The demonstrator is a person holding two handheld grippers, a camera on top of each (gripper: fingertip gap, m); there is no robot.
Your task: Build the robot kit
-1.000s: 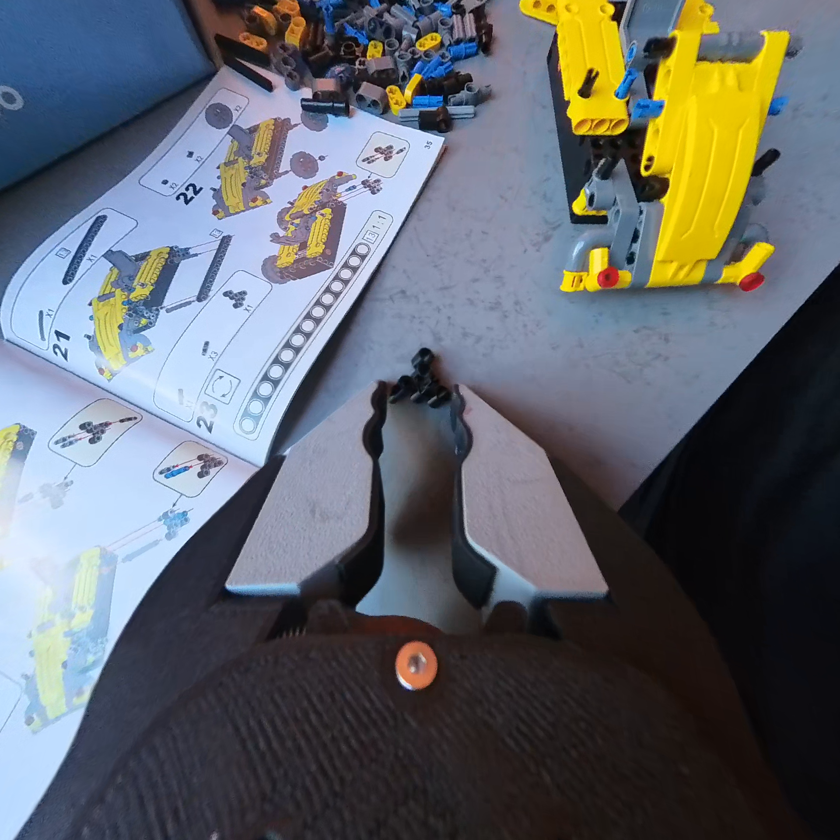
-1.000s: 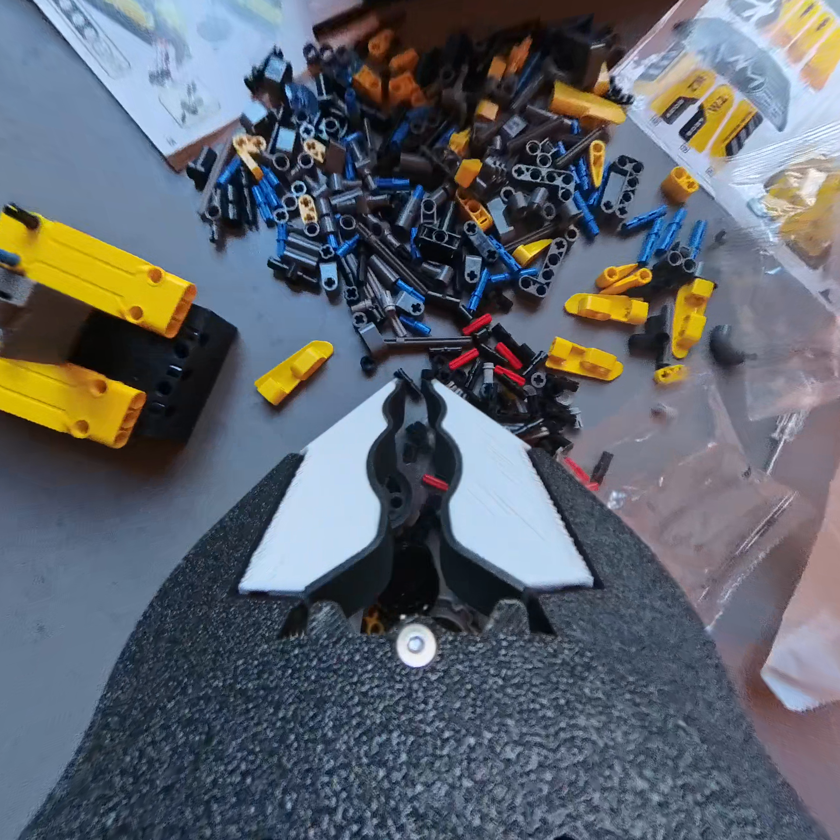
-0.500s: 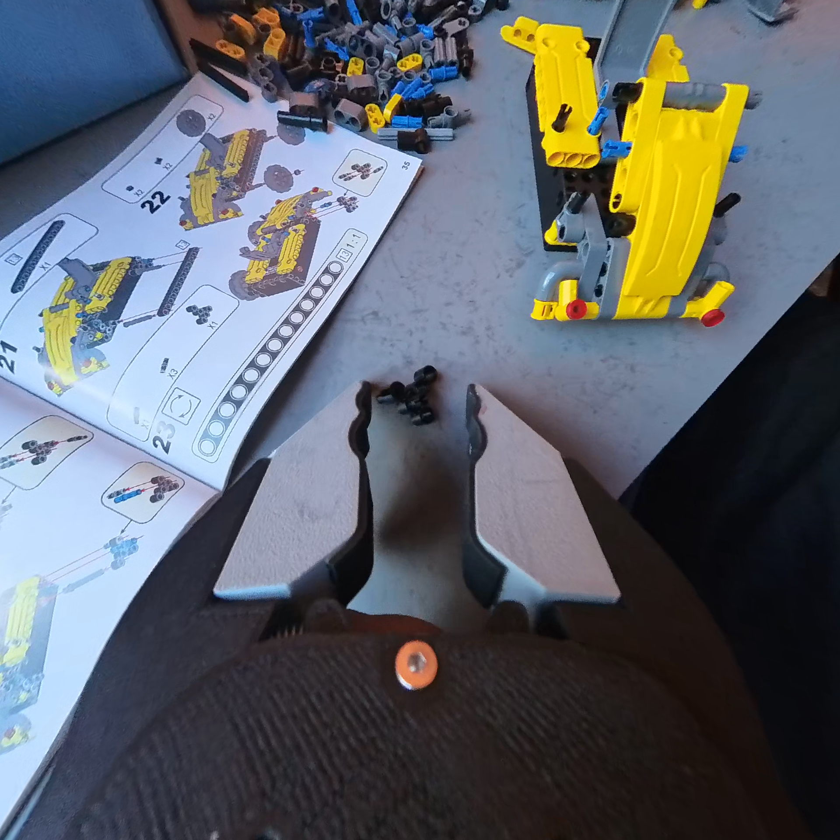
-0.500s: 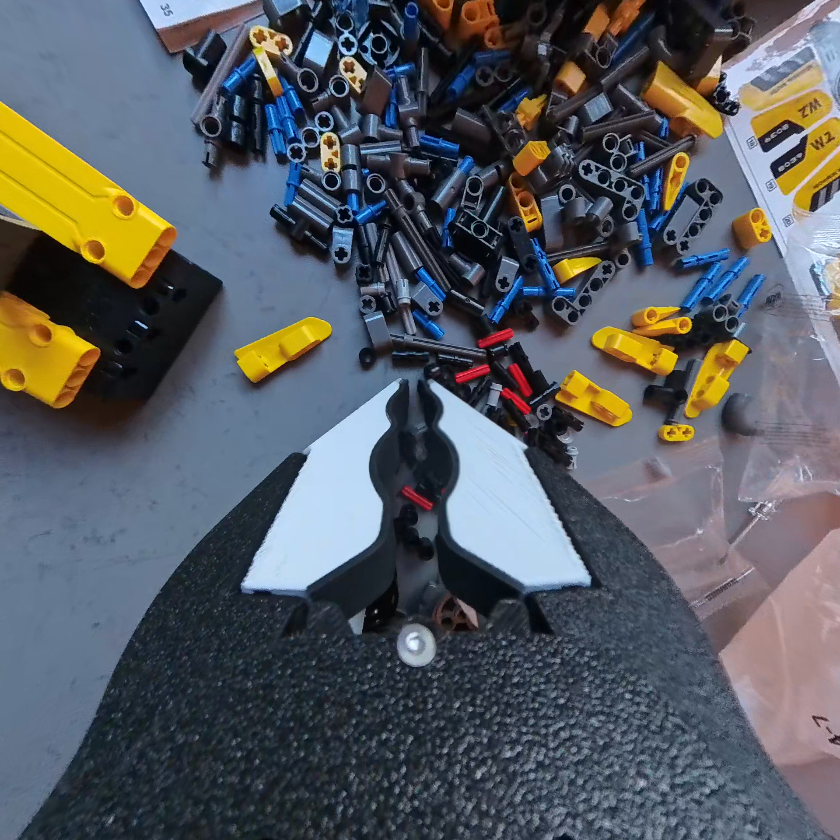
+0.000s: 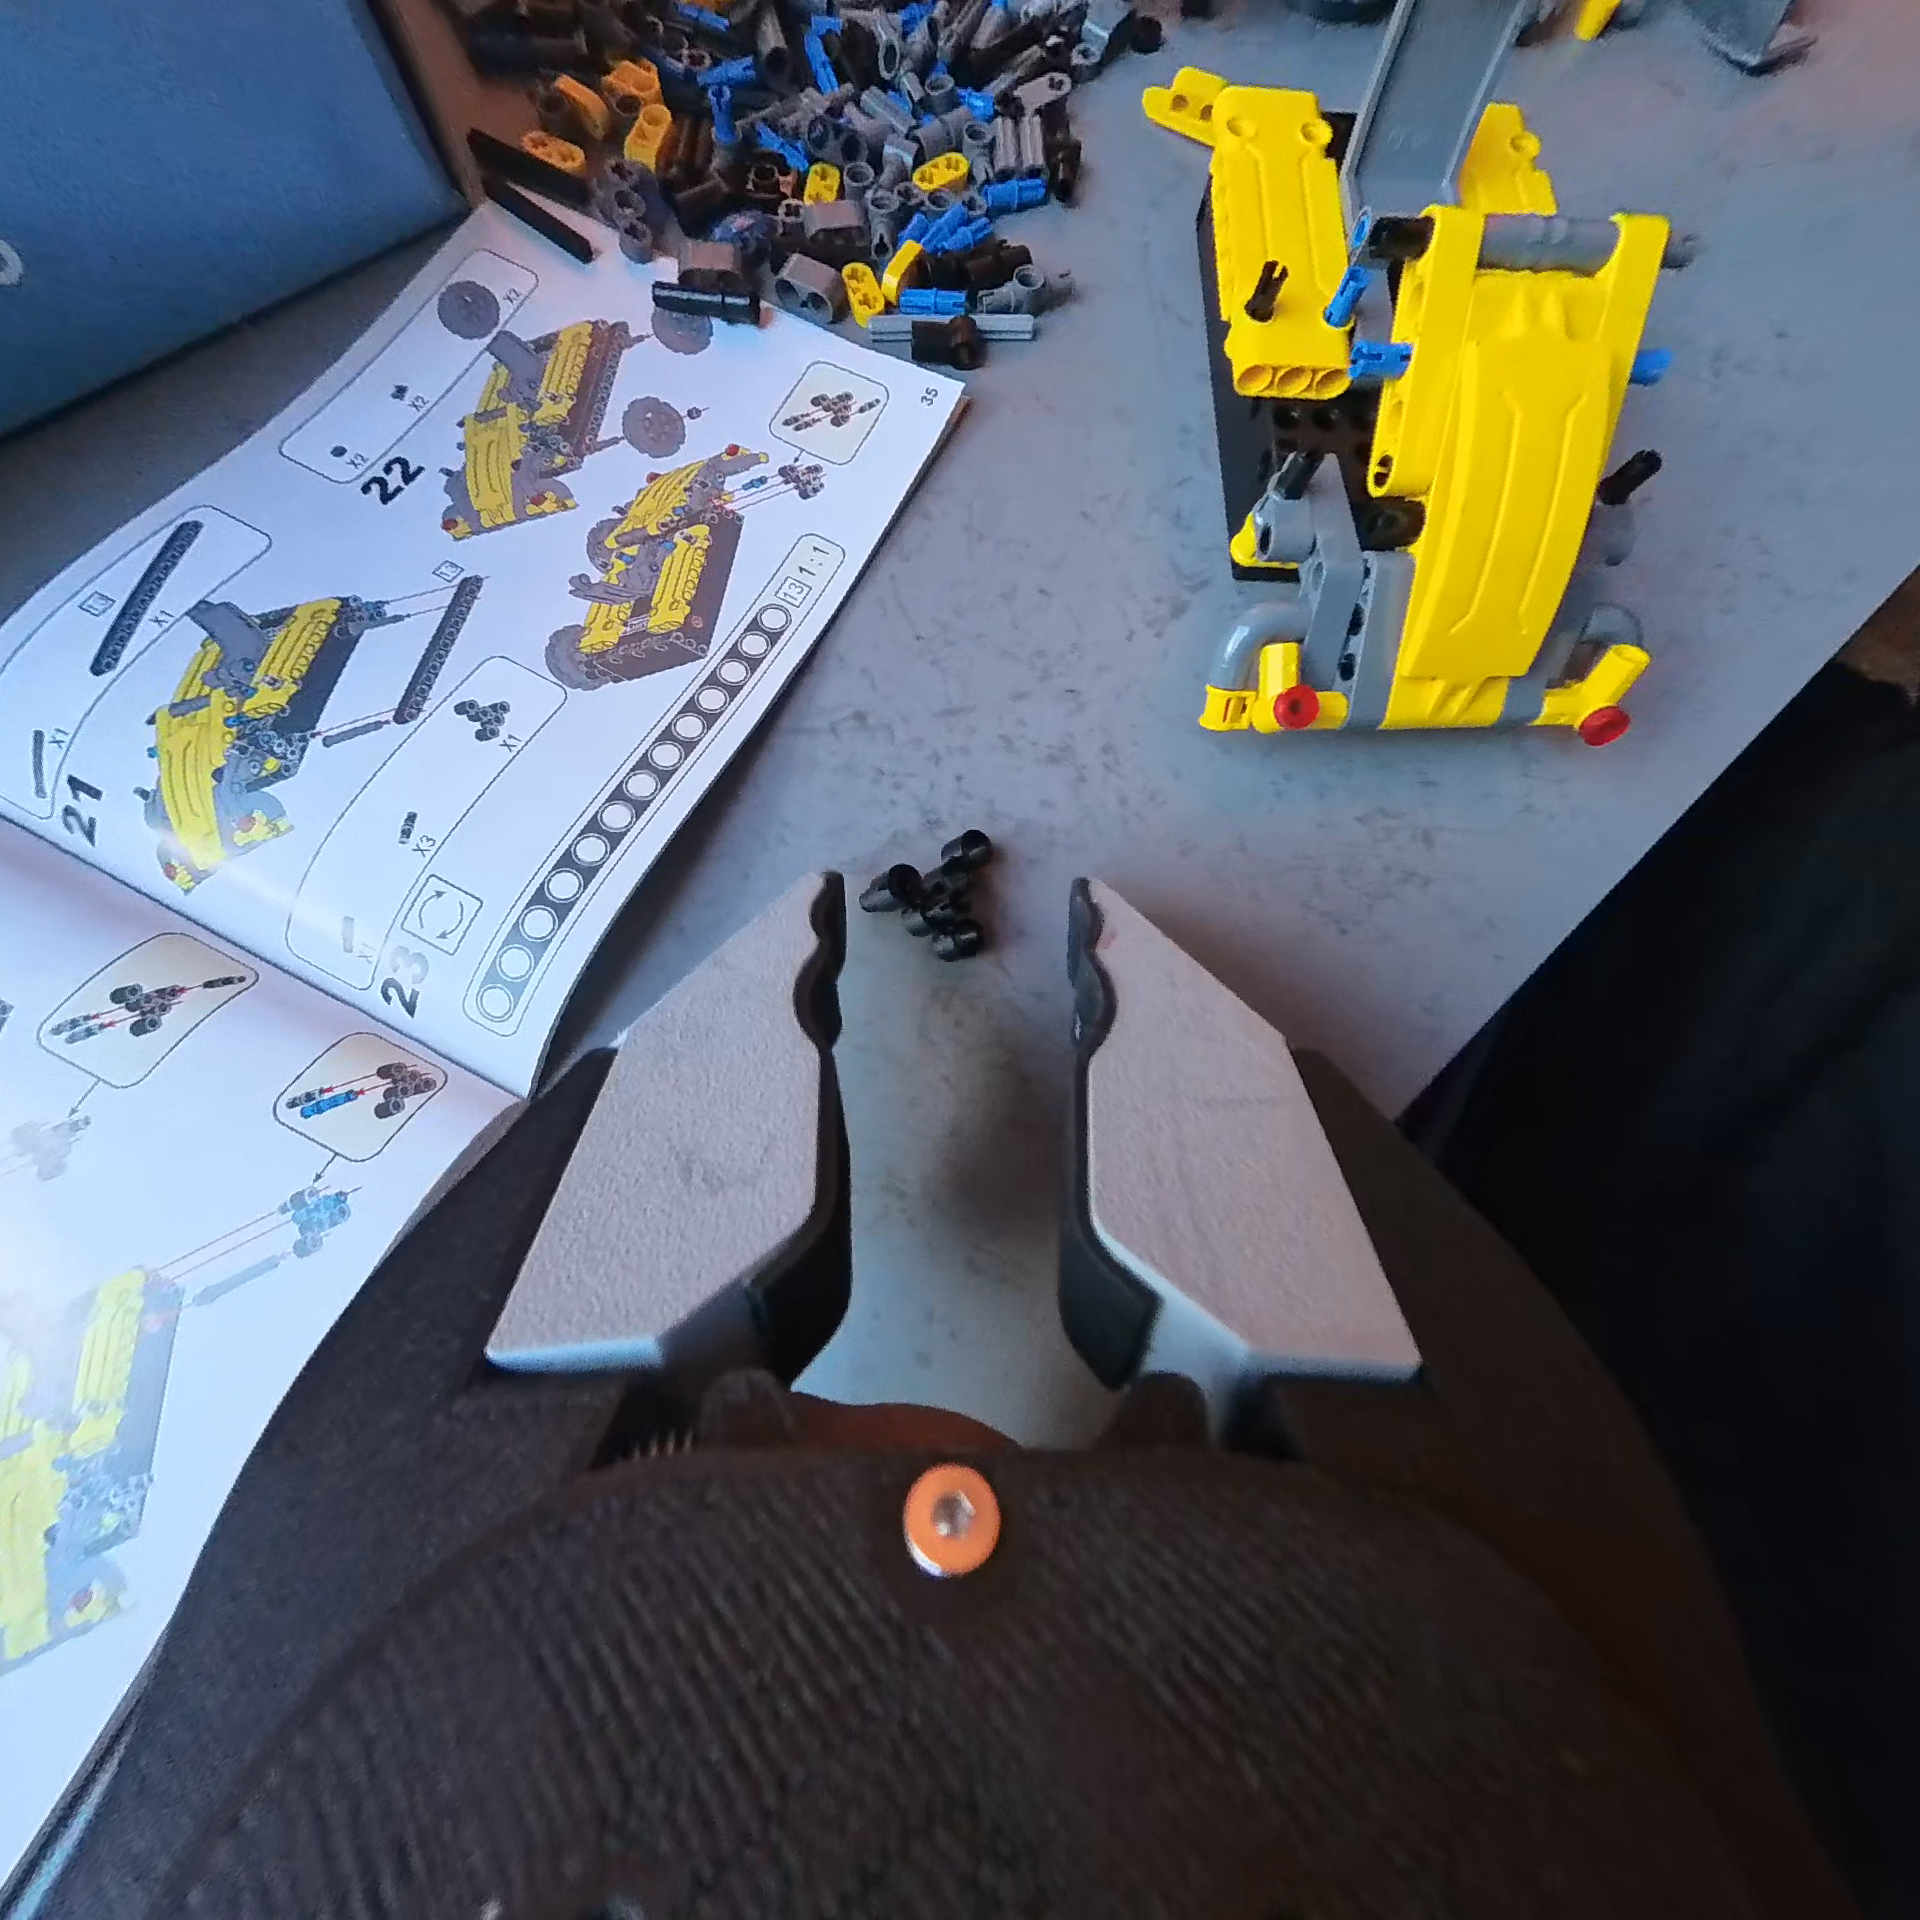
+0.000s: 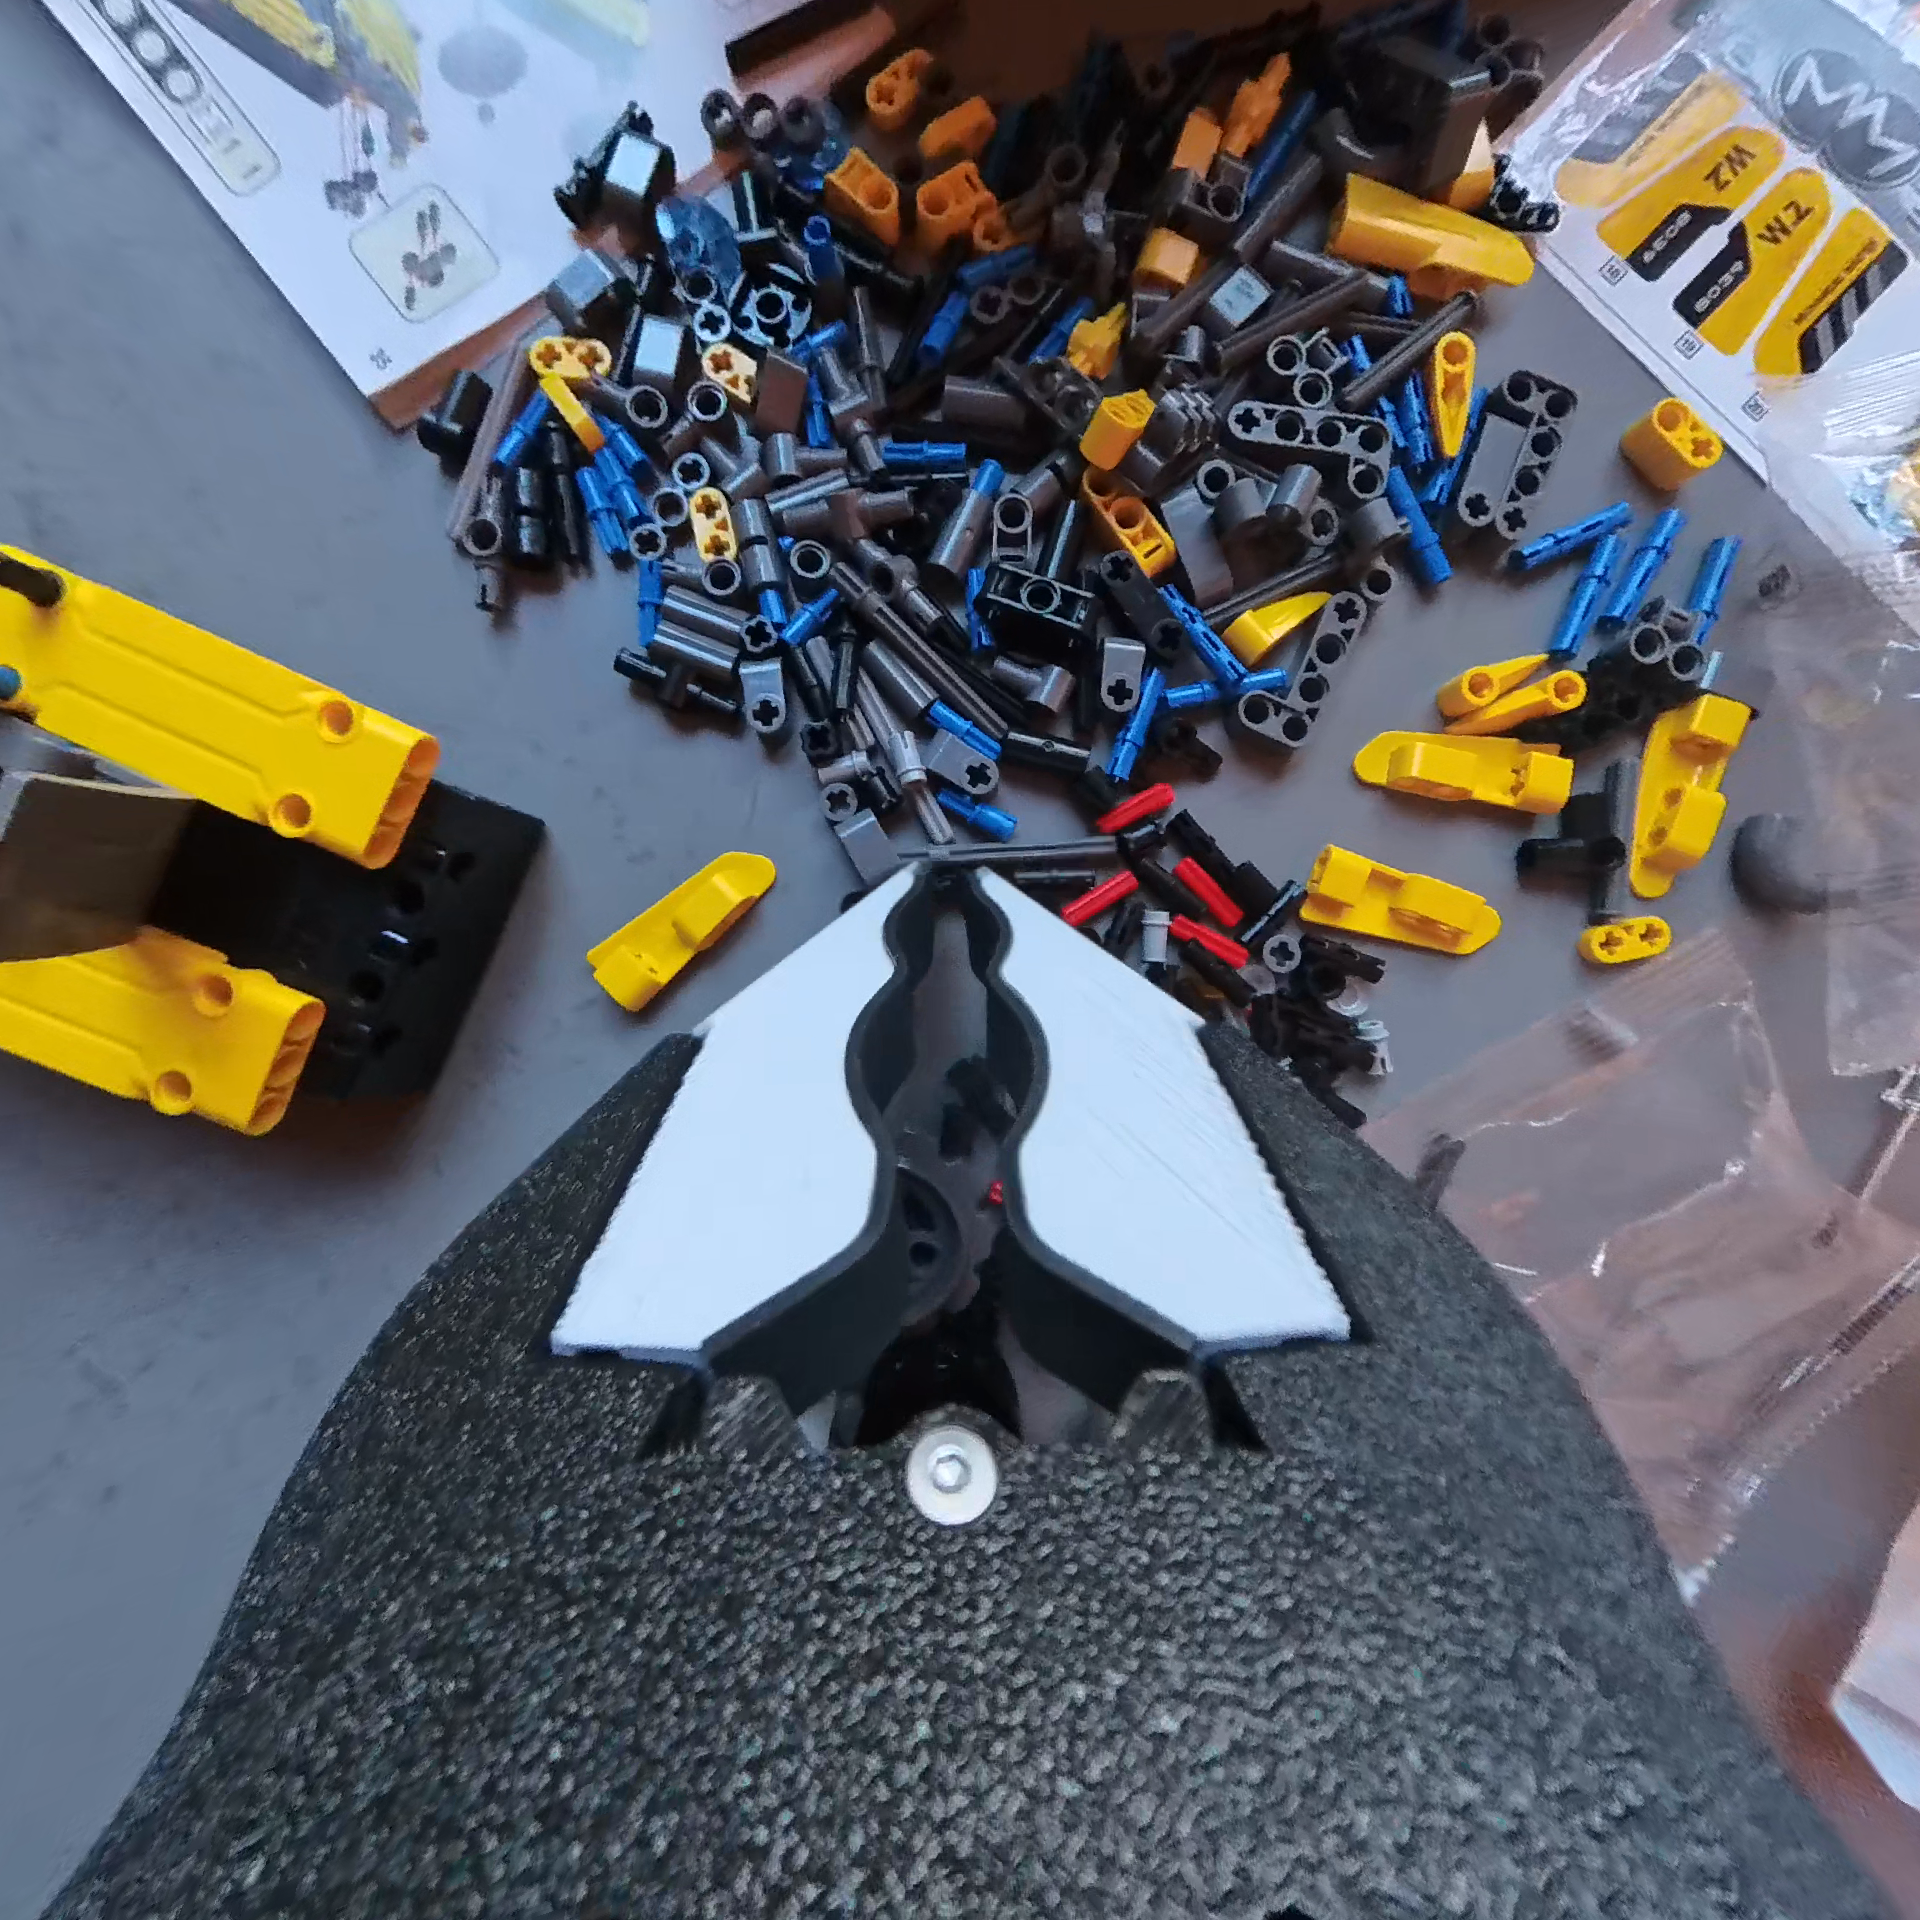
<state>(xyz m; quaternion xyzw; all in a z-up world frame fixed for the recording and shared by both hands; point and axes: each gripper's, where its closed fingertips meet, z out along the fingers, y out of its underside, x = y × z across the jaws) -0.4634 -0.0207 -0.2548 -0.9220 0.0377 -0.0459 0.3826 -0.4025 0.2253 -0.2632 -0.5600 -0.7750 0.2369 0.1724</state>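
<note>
My left gripper (image 5: 951, 914) is open just above the grey table (image 5: 1039, 644). A small black connector cluster (image 5: 930, 896) lies on the table between its fingertips, free of both. My right gripper (image 6: 940, 878) is shut and hangs low over the near edge of a pile of loose building parts (image 6: 987, 499). Its tips are at the end of a thin black axle (image 6: 1023, 854). Dark parts and a speck of red show in the gap between its fingers; I cannot tell whether any is held.
A half-built yellow and grey model (image 5: 1455, 468) stands at the right; it also shows in the right wrist view (image 6: 208, 831). An open instruction booklet (image 5: 416, 675) lies left. A loose yellow panel (image 6: 681, 930), a sticker sheet (image 6: 1745, 208) and plastic bags (image 6: 1662, 1195) surround the pile. The gap from one gripper's tips to the other's is roughly 25 cm.
My left gripper opened and let go of the black connector cluster, which now lies on the table. My right gripper stayed shut and shifted over the pile's near edge.
</note>
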